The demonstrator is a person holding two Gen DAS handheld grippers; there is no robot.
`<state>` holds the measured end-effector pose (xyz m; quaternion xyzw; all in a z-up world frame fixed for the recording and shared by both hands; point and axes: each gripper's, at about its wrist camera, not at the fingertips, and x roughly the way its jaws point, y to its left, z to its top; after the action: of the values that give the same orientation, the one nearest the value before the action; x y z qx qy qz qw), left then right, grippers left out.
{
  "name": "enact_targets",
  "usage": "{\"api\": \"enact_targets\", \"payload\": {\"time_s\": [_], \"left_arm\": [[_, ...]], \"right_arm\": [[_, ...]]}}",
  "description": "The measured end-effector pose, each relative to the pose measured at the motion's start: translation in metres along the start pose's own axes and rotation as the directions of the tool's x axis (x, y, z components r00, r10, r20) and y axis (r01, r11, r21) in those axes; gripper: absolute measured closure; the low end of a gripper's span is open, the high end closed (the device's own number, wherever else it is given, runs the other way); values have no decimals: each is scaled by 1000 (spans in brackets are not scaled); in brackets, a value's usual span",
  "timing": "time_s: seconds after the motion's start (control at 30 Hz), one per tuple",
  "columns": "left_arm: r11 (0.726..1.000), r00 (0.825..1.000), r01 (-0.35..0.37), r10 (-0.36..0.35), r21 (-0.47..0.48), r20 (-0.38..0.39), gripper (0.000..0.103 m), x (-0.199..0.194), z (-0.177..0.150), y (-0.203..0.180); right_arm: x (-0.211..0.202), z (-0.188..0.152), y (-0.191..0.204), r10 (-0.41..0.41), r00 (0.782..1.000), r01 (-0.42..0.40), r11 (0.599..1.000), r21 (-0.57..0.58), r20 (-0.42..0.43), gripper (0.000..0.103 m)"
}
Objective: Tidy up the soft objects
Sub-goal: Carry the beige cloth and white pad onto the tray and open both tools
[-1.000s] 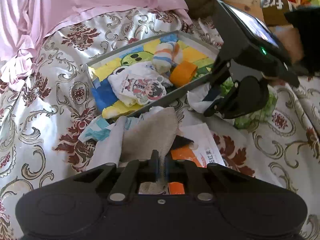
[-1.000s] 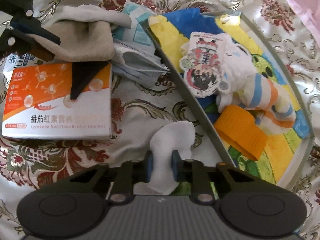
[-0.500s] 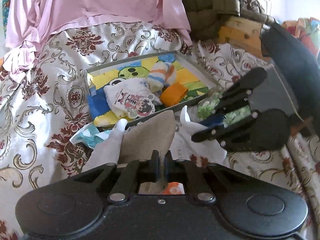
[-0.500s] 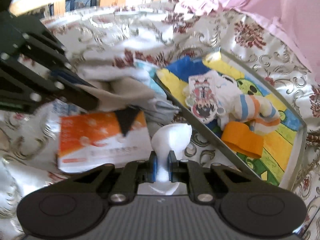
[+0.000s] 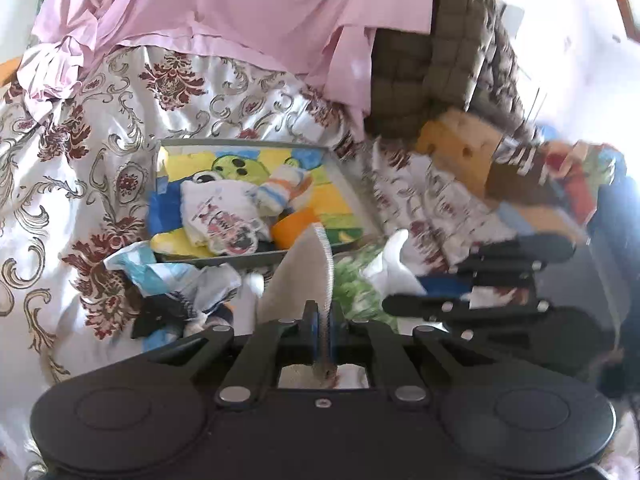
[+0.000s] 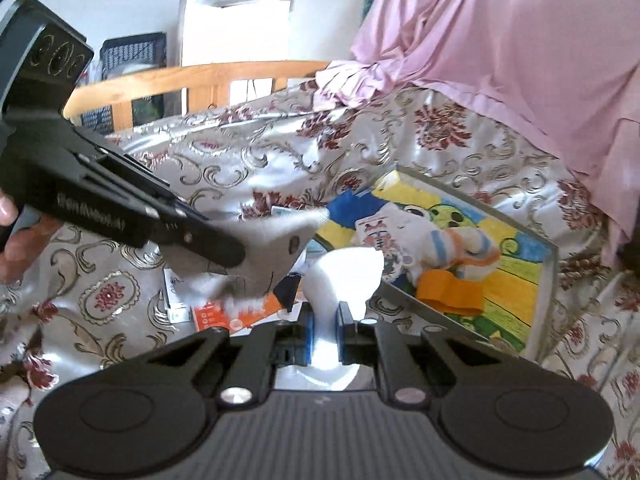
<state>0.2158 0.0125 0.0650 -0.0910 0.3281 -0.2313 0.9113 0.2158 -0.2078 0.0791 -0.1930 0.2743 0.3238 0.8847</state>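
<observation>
Socks: none labelled; orange box (image 6: 224, 316) text unreadable.

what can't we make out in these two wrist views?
- Left wrist view: right gripper and shelf clutter behind it are motion-blurred.
- Right wrist view: orange box is mostly hidden by the grey sock.
- Both views: sock lower ends hidden behind the gripper bodies.

A beige sock (image 5: 298, 280) hangs pinched edge-on above the bed, and a white sock (image 6: 340, 280) stands up clamped nearby. In the tray (image 5: 256, 258) lie a printed white sock (image 5: 218, 216), a striped sock (image 5: 280, 192) and an orange piece (image 5: 294, 228), touching.
</observation>
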Motion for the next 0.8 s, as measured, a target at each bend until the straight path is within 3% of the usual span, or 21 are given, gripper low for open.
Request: {"api": "enact_targets", "payload": {"time_s": [0.2,0.4,0.8], "left_arm": [[998,997,58,-57,-22,57,99,-21,15,-16],[998,994,61,-58,-29,91,99,-29,30,-25],[996,980,91,-90,3,175,99,2,86,-34]], "right_arm": [[-26,-2,-6,-34,999,33,999,36,27,91],[-38,3,-10,-59,997,58,998,32,47,91],[-25,34,-47,-128,987,124,991,41,102,90]]}}
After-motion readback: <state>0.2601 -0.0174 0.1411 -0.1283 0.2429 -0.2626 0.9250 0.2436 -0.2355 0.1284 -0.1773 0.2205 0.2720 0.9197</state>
